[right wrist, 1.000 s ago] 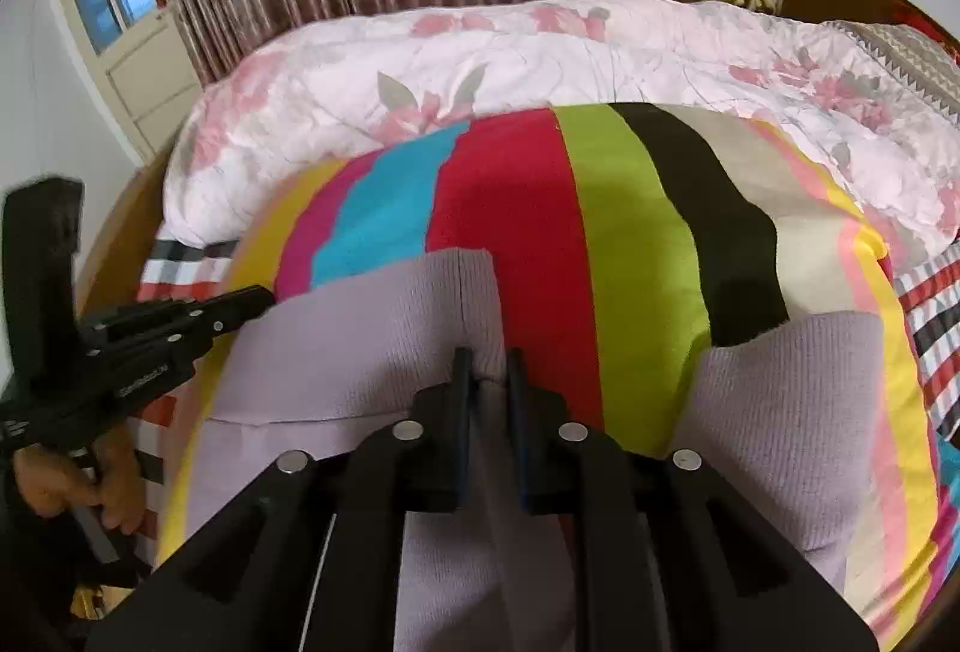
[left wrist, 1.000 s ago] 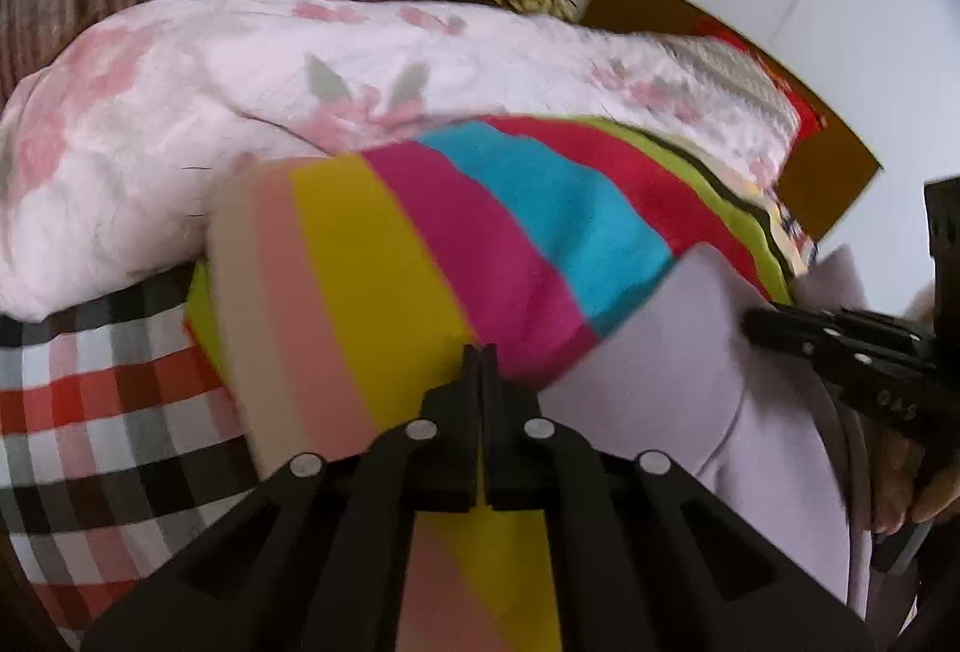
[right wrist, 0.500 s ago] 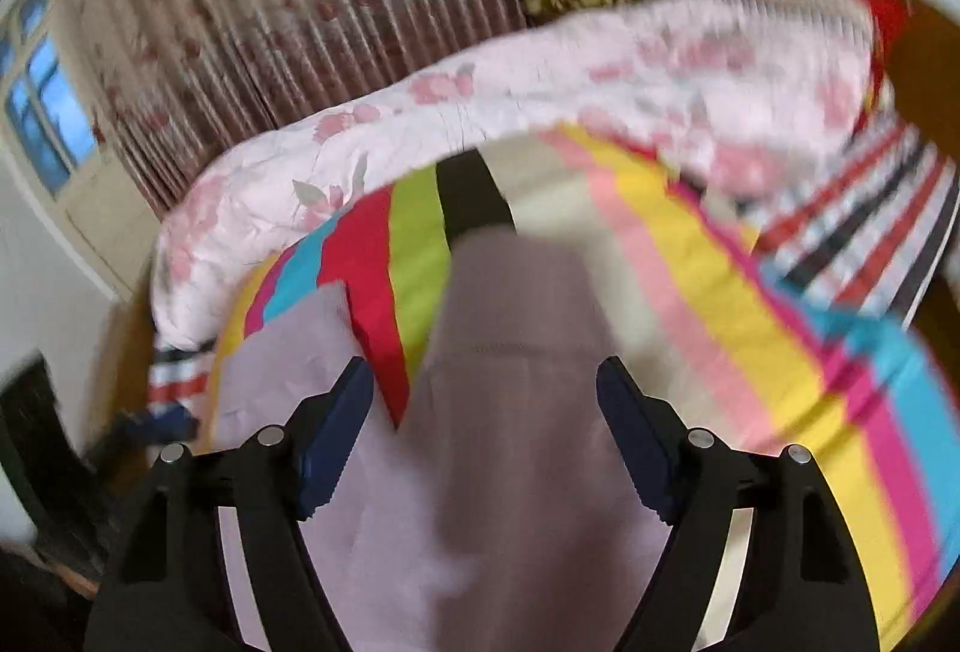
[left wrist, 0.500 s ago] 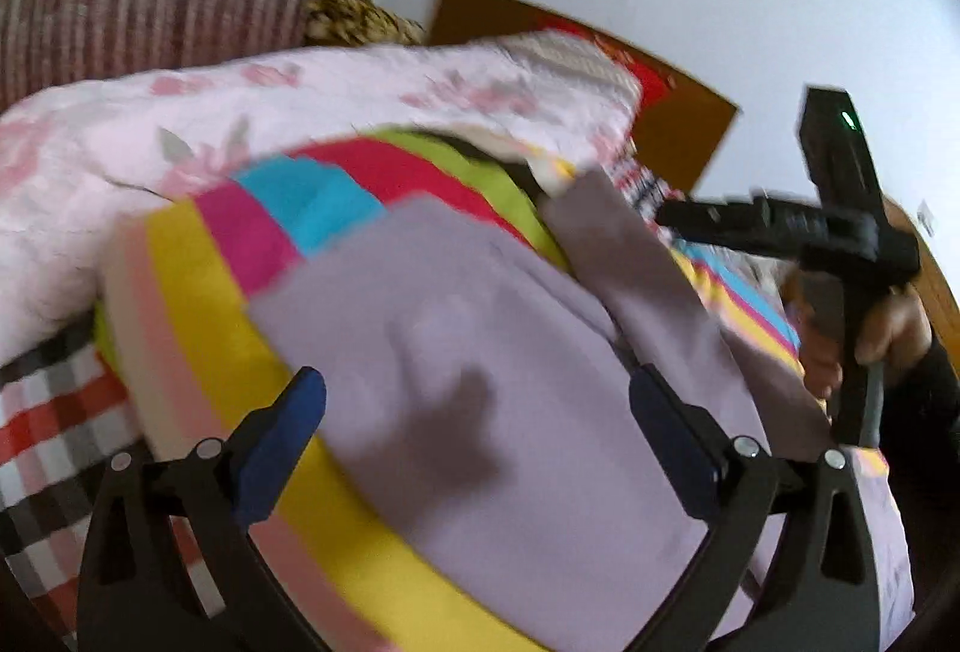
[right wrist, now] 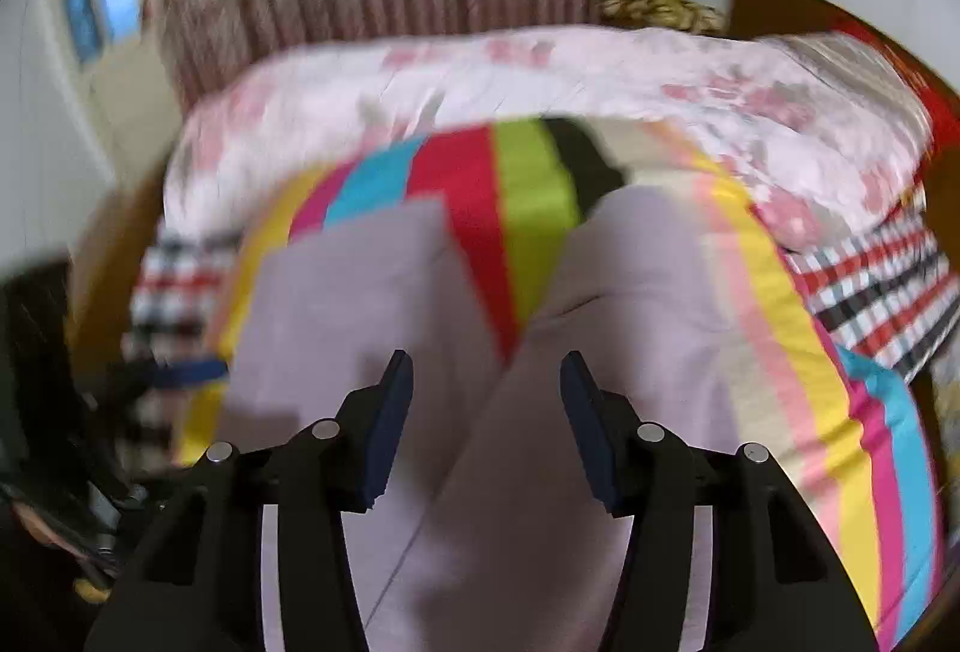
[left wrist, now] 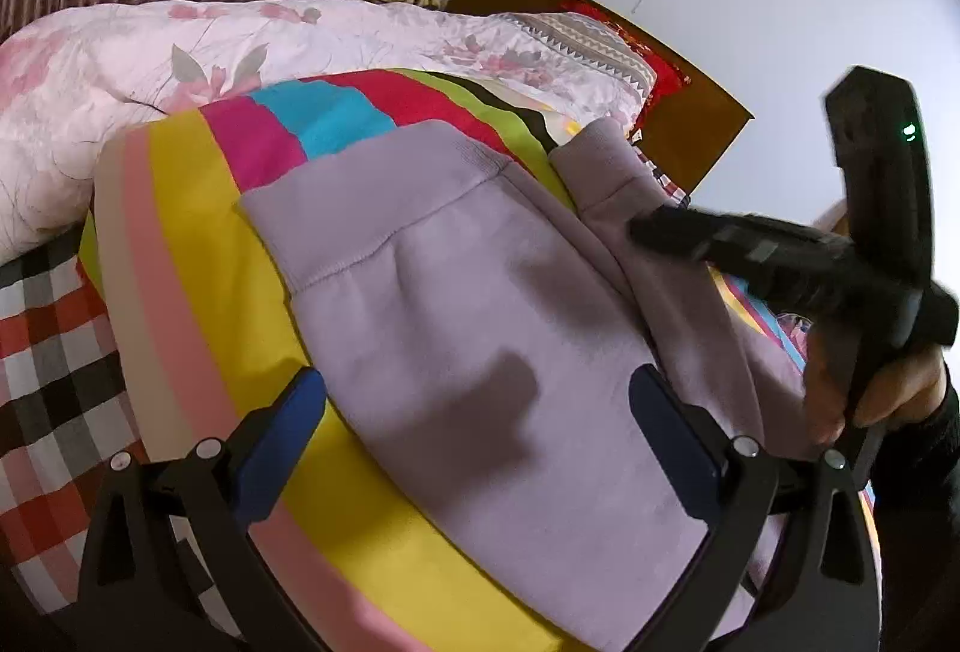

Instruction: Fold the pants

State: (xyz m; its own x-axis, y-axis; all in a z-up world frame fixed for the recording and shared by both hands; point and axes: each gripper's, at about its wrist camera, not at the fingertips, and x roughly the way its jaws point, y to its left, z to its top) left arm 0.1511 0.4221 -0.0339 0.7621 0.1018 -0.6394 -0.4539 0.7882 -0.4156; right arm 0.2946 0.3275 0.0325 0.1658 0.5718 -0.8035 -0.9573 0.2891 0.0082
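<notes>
Lilac fleece pants [left wrist: 480, 340] lie spread on a rainbow-striped blanket [left wrist: 198, 292] on the bed, legs parted in a V. The left gripper [left wrist: 477, 433] hovers over the left leg, jaws wide and empty; the right gripper [right wrist: 487, 421] hangs above the crotch, also spread and holding nothing. Folding looks barely begun: next, each claw likely needs to pinch one leg's edge and carry it across the other.

Lilac pants [left wrist: 480, 304] on a rainbow-striped blanket [left wrist: 180, 244].
</notes>
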